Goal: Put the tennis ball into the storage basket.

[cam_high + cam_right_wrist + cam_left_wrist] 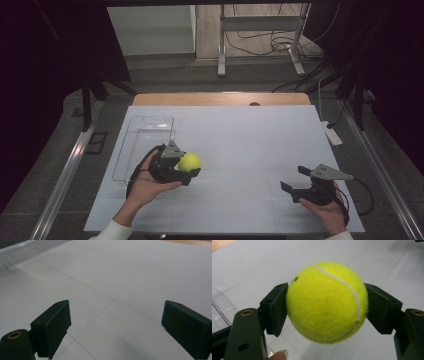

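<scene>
Clearly pinched between the two jaws of the left tongs (pixel 189 172): a yellow tennis ball (pixel 190 162), lower left of centre in the high view, lifted just off the white counter (pixel 250 150). Close up in the left gripper view, same tennis ball (pixel 325 301) squeezed on both flanks by black pads, white seam curving over top and down right side; small dark mark at upper left of the felt, probably a printed brand, too small and too blurred to read. No other legible writing anywhere. Just left of the ball in the high view, a clear plastic tray (pixel 131 150), long and shallow, lying on the counter with nothing inside. Corner of that tray (pixel 30 250) also at upper left of the right gripper view. Lower right of the high view: right tongs (pixel 295 179), held in a hand, jaws spread wide, gripping nothing, only bare white counter between them.
</scene>
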A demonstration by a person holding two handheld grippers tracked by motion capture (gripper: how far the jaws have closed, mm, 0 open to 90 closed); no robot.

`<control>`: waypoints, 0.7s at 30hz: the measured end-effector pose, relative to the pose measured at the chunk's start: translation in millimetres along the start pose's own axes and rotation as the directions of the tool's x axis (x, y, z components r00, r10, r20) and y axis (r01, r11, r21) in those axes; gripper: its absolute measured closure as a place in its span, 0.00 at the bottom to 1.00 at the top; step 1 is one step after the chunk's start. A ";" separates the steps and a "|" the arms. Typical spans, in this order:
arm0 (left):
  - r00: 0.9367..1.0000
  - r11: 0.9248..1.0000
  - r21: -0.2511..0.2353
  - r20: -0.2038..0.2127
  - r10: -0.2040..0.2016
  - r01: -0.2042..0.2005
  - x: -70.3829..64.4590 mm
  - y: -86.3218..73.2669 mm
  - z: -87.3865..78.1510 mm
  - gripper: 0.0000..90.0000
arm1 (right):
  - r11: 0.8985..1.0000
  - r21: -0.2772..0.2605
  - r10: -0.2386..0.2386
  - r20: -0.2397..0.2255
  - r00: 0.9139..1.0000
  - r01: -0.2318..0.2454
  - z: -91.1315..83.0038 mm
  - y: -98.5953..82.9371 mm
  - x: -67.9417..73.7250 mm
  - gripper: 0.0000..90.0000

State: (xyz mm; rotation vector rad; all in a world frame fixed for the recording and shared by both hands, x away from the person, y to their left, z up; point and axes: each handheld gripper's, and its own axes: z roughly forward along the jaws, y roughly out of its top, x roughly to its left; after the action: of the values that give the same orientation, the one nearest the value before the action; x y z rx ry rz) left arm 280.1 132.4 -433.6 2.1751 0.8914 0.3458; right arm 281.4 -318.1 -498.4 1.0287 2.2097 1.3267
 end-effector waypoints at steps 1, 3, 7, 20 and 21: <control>1.000 1.000 -0.009 -0.005 -0.005 0.005 1.5 1.5 -2.1 0.30 | 1.000 0.000 0.000 0.000 1.000 0.000 0.0 0.1 0.1 0.10; 1.000 1.000 -0.018 -0.005 -0.009 0.009 3.5 2.9 -4.5 0.30 | 1.000 0.000 0.000 0.000 1.000 0.000 0.0 0.0 0.1 0.10; 1.000 1.000 -0.026 -0.006 -0.017 0.017 6.0 4.5 -6.2 0.30 | 1.000 0.000 0.000 0.001 1.000 0.000 0.0 -0.1 0.0 0.10; 1.000 0.999 -0.045 -0.013 -0.017 0.017 10.6 10.9 -8.3 0.29 | 1.000 0.004 0.003 0.007 1.000 -0.003 -0.4 -0.4 0.0 0.10; 1.000 0.999 -0.046 -0.013 -0.018 0.017 10.9 11.4 -8.6 0.30 | 1.000 0.004 0.003 0.007 1.000 -0.003 -0.4 -0.4 0.0 0.10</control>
State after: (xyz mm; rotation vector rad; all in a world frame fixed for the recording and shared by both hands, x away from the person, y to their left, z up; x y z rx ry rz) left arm 289.4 139.2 -419.7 2.1242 0.9007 0.3692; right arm 280.9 -318.5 -498.5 1.0370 2.2071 1.3190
